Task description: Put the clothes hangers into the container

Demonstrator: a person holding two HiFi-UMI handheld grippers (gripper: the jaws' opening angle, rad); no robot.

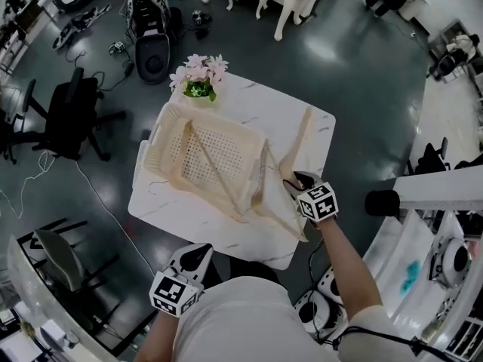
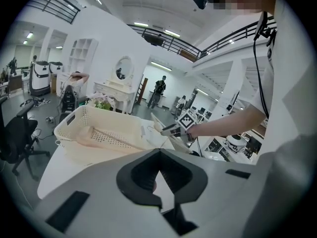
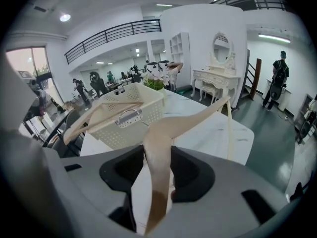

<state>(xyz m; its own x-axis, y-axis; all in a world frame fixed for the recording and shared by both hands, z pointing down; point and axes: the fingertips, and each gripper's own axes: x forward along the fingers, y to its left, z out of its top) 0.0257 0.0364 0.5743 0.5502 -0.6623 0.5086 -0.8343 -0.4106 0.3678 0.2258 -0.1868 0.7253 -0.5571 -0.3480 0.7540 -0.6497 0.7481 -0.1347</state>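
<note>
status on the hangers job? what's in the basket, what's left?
Done: one hanger lies in the basket.
In hand: the right tongs grip a second hanger over the table, right of the basket.
Left: at least one other hanger lies on the table beside the basket; exact count unclear. The left tongs are shut and empty, off the near edge.

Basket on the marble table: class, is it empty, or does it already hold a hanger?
Not empty. One beige hanger lies diagonally inside the basket; the left gripper view shows it there too.
</note>
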